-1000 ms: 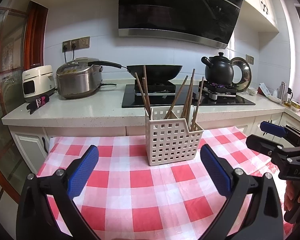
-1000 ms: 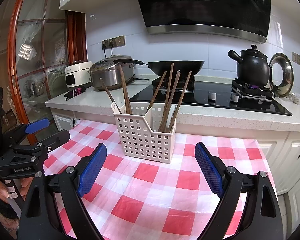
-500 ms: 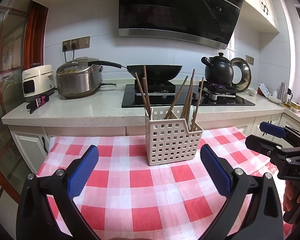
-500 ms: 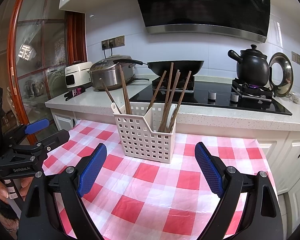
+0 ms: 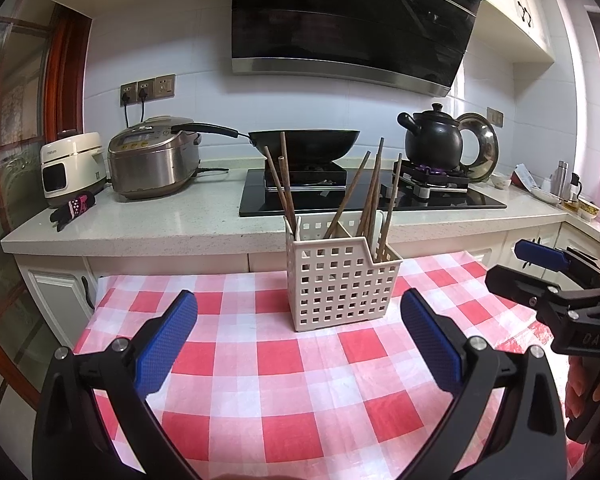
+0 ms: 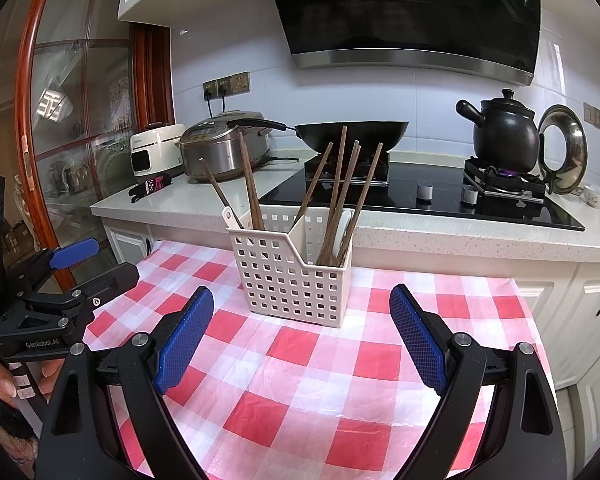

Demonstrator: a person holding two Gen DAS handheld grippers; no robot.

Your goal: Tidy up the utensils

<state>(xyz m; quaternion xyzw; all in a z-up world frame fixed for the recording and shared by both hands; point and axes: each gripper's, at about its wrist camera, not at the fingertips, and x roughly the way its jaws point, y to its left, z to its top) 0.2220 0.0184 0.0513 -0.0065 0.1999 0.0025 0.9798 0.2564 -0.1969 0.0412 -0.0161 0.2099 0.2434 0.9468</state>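
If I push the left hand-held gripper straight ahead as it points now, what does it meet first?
Probably the white utensil basket holding the chopsticks: it stands nearly centred ahead of the open left hand-held gripper, only bare checked tablecloth between. Depth is uncertain.

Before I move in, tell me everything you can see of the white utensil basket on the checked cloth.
The basket is a cream-white box, plastic by its look, its walls pierced with square holes. A solid divider splits it into two compartments, and the front wall steps down on one side. It stands upright on the red-and-white checked cloth, in front of the counter. Brown chopsticks lean in both compartments, more in one than the other. Neither gripper touches it.
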